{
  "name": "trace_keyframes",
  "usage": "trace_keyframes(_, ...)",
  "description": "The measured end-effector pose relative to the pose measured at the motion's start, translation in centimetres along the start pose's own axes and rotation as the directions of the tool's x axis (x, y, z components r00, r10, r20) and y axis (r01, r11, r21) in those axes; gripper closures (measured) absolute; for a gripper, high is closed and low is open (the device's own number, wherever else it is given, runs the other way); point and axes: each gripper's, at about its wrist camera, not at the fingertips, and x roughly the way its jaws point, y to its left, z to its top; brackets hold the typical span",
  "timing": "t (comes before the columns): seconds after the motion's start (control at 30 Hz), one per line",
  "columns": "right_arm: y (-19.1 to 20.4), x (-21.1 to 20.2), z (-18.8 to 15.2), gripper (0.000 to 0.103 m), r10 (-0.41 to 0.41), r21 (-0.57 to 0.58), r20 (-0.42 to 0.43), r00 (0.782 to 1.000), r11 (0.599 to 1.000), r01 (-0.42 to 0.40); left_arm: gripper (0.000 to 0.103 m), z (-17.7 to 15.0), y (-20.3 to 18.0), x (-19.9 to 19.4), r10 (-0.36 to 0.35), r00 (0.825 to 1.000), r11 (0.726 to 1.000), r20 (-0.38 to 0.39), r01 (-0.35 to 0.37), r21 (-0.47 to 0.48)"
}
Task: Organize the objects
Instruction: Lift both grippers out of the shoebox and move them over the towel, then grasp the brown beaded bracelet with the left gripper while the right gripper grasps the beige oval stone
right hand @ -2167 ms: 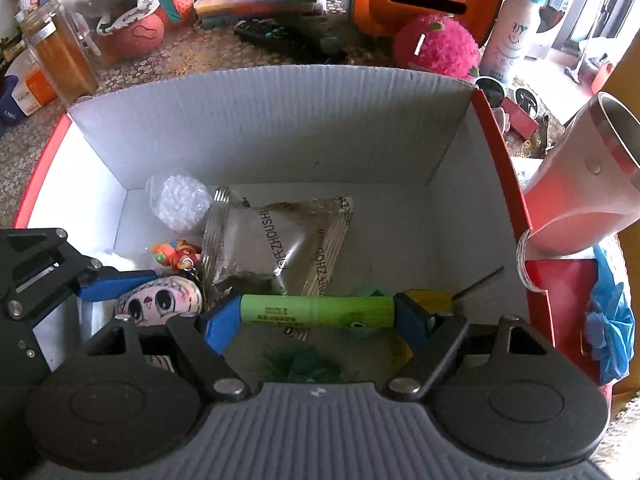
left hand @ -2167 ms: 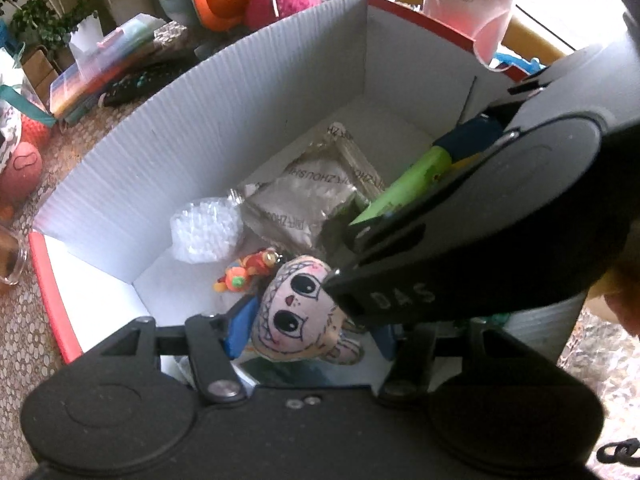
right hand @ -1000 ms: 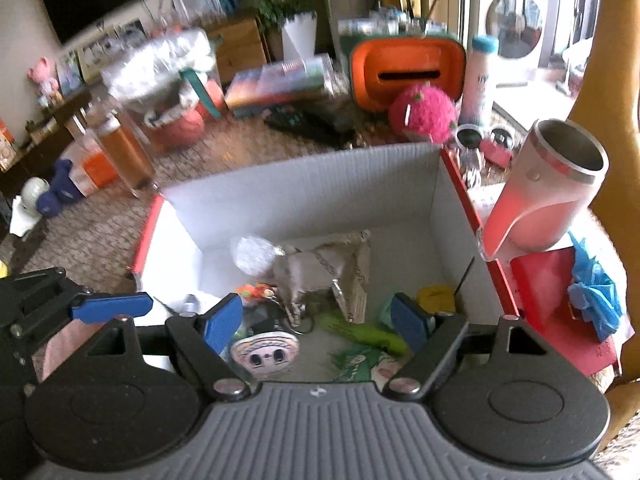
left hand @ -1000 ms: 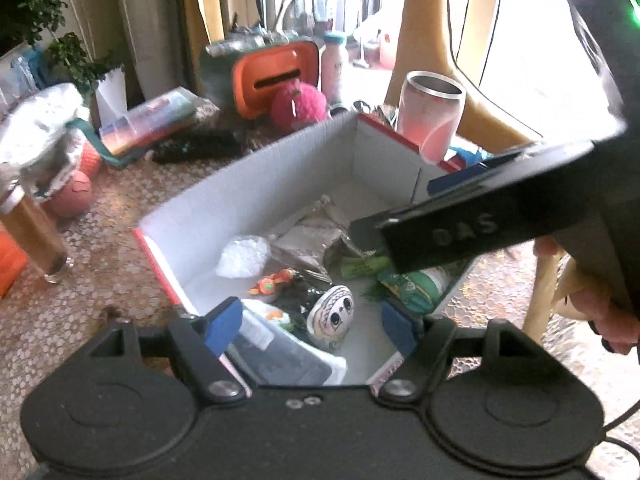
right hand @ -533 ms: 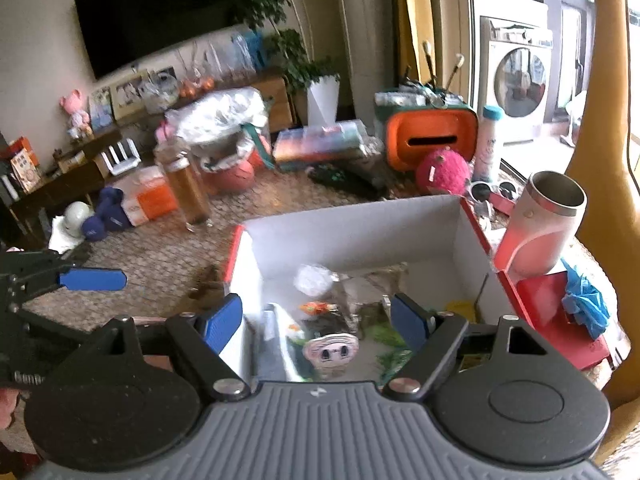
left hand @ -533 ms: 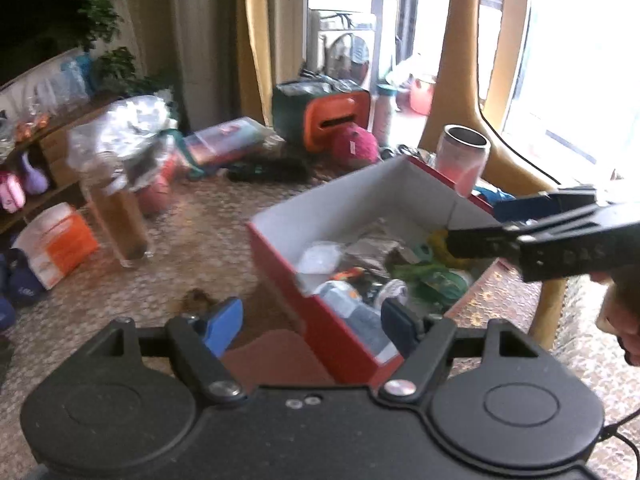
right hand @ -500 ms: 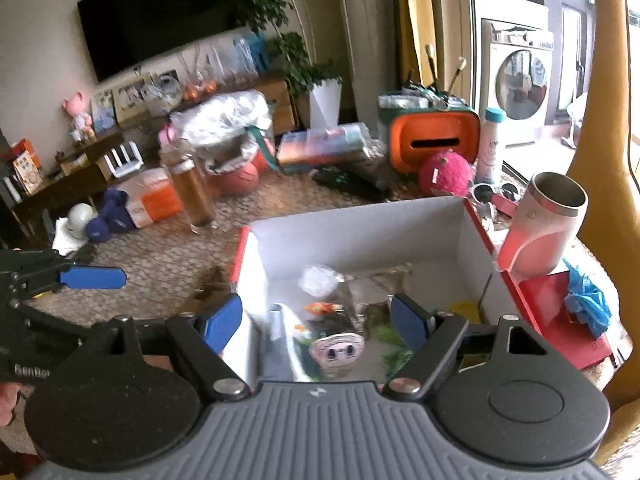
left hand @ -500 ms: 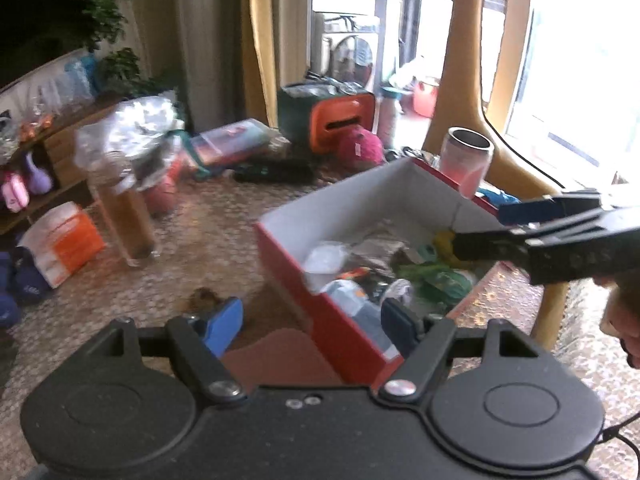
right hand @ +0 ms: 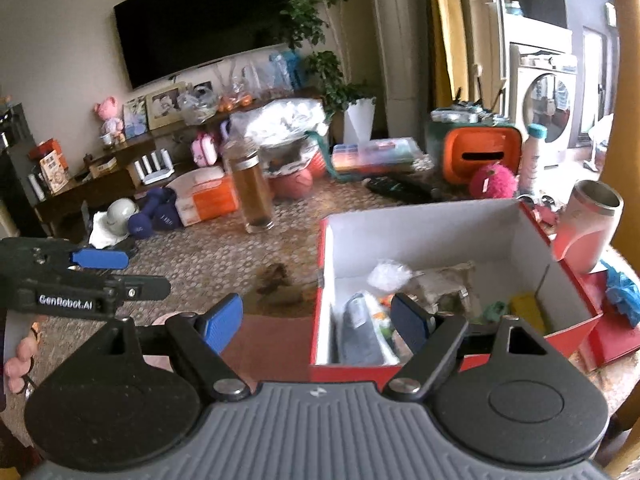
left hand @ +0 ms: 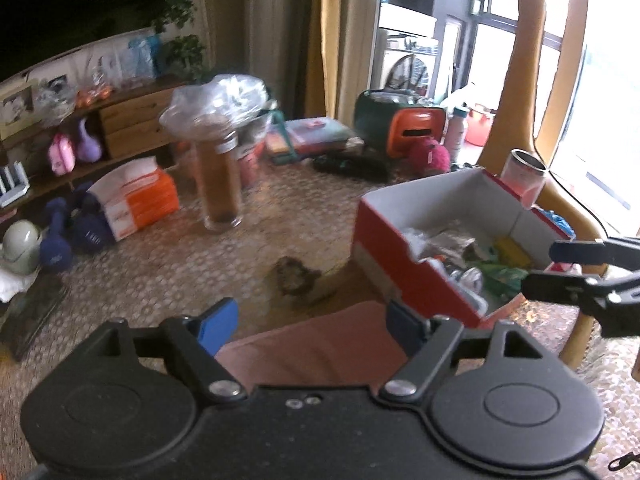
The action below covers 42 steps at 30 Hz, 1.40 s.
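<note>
A red cardboard box [left hand: 404, 276] [right hand: 552, 336] with a white inside stands on the patterned table and holds several small items: a clear bag, a foil packet, a doll face, green and yellow things. My left gripper [left hand: 312, 322] is open and empty, held high and well left of the box; it also shows in the right wrist view [right hand: 120, 268]. My right gripper [right hand: 318, 318] is open and empty, above the box's near left corner; it also shows in the left wrist view [left hand: 560, 264].
A tall glass jar of brown liquid [left hand: 220, 184] [right hand: 252, 192] stands left of the box. A small dark object [left hand: 294, 276] lies on the table near the box. A pink tumbler [right hand: 584, 224], an orange case [right hand: 480, 156], a pink ball [right hand: 492, 182] and a remote surround the box.
Both grippers let go of the doll and the green tube into the box, opened, and pulled back and up away from it. The left view has swung further left.
</note>
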Motion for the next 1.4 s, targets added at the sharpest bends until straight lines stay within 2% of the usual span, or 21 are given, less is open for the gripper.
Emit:
trace_keyframes(0.07,0.9,0.5,-0.6,0.022,0.017,-0.005,-0.015,1.0,1.0,-0.017,0.019,-0.5,1.0,0.2,0.012,1.0,1.0,-0.002,-0.012,-0.011)
trace_keyframes(0.2,2.8,1.6,-1.7,0.022,0.037,-0.034,-0.031,0.999,0.999,-0.038,0.007,-0.9,2.5,0.7,0.023,1.0,0.999,-0.002,-0.023,-0.034)
trace_keyframes(0.37,5.8,3.0,-2.7,0.022,0.062,-0.104,-0.027,0.998,0.992,-0.064,0.001,-0.7,3.4,2.2,0.03,1.0,0.999,-0.004,-0.03,-0.023)
trace_keyframes(0.57,8.6,6.2,-3.6,0.022,0.059,-0.185,-0.03,0.998,0.981,-0.063,0.001,0.0,4.0,5.4,0.023,0.999,1.0,-0.03,-0.023,-0.002)
trace_keyframes(0.7,9.3,9.3,-4.0,0.022,0.03,-0.211,-0.021,0.999,0.977,-0.034,0.001,0.9,4.6,7.8,0.012,0.999,1.0,-0.048,-0.012,0.009)
trace_keyframes(0.87,10.1,13.3,-4.3,0.022,0.007,-0.233,-0.033,0.999,0.972,-0.014,0.001,2.3,4.9,10.5,-0.043,0.996,0.997,-0.08,0.048,0.056)
trace_keyframes(1.13,9.4,18.8,-3.8,0.022,-0.041,-0.184,-0.04,0.998,0.982,0.033,0.002,3.3,4.7,14.0,-0.093,0.992,0.992,-0.088,0.1,0.072)
trace_keyframes(1.23,9.1,20.5,-3.5,0.022,-0.066,-0.177,-0.041,0.997,0.982,0.058,0.004,3.7,4.6,15.1,-0.108,0.99,0.99,-0.086,0.115,0.08)
trace_keyframes(1.4,8.6,22.6,-3.3,0.022,-0.092,-0.17,-0.048,0.995,0.982,0.083,0.016,3.9,3.9,16.9,-0.135,0.984,0.979,-0.115,0.15,0.135)
